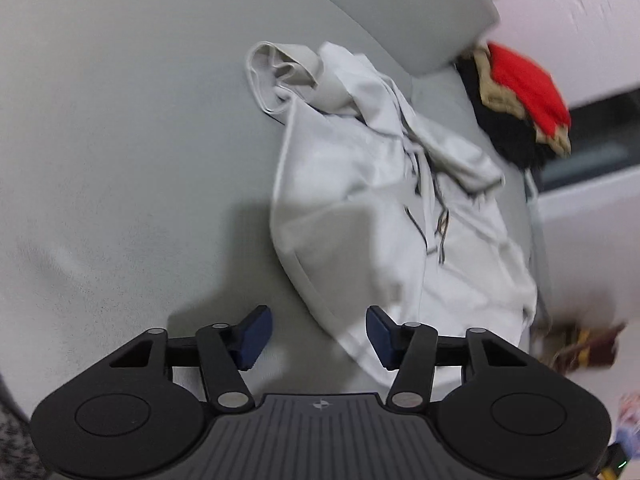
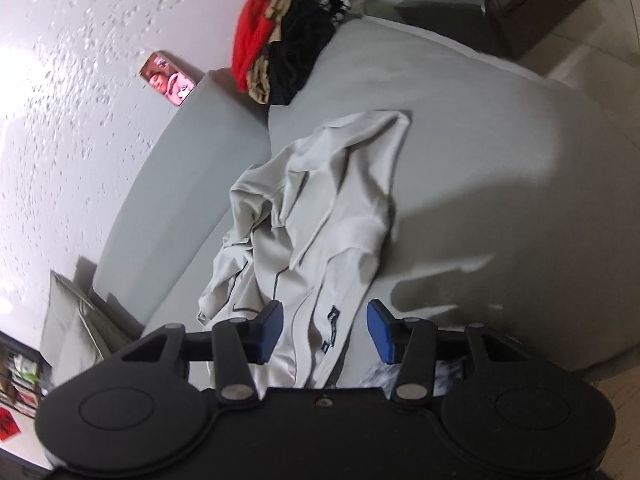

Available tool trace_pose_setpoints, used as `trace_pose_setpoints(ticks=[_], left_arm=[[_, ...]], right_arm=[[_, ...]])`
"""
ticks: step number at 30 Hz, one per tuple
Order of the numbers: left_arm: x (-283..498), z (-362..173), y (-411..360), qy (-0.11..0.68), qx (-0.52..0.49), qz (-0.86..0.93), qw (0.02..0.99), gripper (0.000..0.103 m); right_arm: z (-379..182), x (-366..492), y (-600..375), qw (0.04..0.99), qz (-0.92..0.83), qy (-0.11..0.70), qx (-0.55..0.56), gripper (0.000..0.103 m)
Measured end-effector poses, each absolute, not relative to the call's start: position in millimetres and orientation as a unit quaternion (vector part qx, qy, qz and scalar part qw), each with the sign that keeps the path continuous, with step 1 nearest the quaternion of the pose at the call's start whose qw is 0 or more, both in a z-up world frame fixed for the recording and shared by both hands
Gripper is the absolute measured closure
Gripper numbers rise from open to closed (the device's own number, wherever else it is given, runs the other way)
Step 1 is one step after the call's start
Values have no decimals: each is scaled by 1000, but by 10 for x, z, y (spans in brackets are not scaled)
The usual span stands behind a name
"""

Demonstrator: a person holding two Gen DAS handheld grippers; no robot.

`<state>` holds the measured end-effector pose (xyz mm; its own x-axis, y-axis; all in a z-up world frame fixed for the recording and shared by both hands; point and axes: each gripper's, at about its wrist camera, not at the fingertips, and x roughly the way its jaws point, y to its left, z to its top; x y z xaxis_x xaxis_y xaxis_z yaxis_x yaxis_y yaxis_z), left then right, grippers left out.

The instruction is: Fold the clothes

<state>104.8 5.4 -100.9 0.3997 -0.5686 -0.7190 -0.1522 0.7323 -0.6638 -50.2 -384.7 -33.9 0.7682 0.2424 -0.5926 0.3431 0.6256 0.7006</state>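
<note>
bare bed surface point(image 1: 120, 140) left of hoodie point(image 1: 360, 184), clothes pile point(image 1: 516, 104) beyond

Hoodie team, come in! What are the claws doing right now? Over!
Left claw open, empty, over hoodie hem. Right claw open, empty, above the hoodie. Hoodie crumpled, unfolded on grey couch. Clothes pile sits apart, nothing blocking.

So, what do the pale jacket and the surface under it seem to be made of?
The pale jacket looks like soft matte knit, perhaps cotton fleece: it slumps in thick rounded folds, with a dark zipper line. The grey surface looks like smooth matte upholstery fabric, slightly padded; the weave is too blurred to tell. Both hand-held grippers are open above them.
</note>
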Motion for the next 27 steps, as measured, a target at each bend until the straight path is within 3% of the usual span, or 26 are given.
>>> trace_pose_setpoints(ticks=[14,16,20,24,27], left_arm=[[1375,-1184,-63,505,-344,-174,772,53],[1388,-1165,-114,501,-322,-183,782,58],[1465,-1169,-180,502,-285,-173,798,102],[1484,-1100,-145,492,-272,-156,812,102],[1465,-977,-93,475,-247,-140,833,102]], right_arm=[[-598,-467,-4233,811,-41,289,507,57],[-610,-457,-4346,805,-56,270,525,59],[-549,-294,-4501,820,-105,255,501,72],[-470,45,-4512,859,-126,287,405,80],[-499,232,-4509,876,-116,301,359,79]])
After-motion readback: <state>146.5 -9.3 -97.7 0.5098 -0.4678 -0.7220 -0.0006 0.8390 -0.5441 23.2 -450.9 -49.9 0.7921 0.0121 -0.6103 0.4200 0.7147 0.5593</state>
